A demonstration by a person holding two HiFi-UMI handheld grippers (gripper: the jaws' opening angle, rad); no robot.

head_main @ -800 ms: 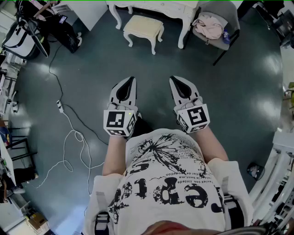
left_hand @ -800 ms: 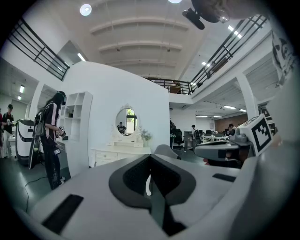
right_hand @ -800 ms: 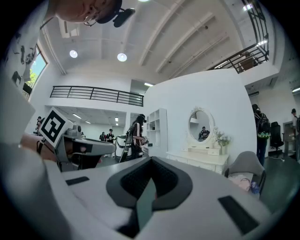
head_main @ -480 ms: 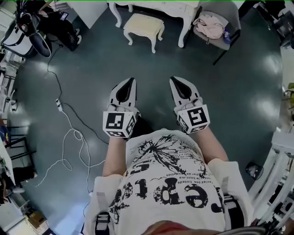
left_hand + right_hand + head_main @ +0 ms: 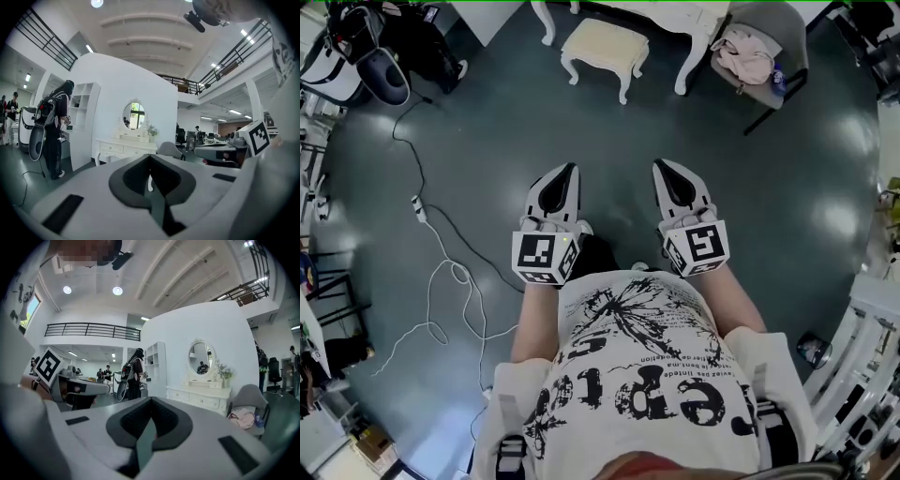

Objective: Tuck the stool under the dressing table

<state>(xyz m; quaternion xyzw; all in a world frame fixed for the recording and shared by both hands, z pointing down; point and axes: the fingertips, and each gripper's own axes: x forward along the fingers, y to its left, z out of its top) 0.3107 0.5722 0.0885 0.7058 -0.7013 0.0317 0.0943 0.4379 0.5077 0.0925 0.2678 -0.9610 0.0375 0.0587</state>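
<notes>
The stool point(image 5: 602, 43), cream cushion on white curved legs, stands on the dark floor in front of the white dressing table point(image 5: 694, 17) at the top of the head view. It is out from under the table. My left gripper point(image 5: 566, 171) and right gripper point(image 5: 662, 166) are held side by side at waist height, far short of the stool, both shut with nothing in them. The left gripper view shows the dressing table point(image 5: 123, 146) with its oval mirror point(image 5: 134, 116) beyond my left gripper point(image 5: 150, 160). In the right gripper view the dressing table point(image 5: 201, 398) stands beyond my right gripper point(image 5: 150, 401).
A grey chair point(image 5: 766, 37) with pink clothes on it stands right of the table. A white cable point(image 5: 441, 272) loops over the floor at the left. Bags and gear point(image 5: 370, 52) sit at the top left. A person with a backpack point(image 5: 54, 124) stands left of the table.
The stool, table and chair have slid up and a little right in the head view. Both grippers stay shut and side by side, now slightly lower in the frame.
</notes>
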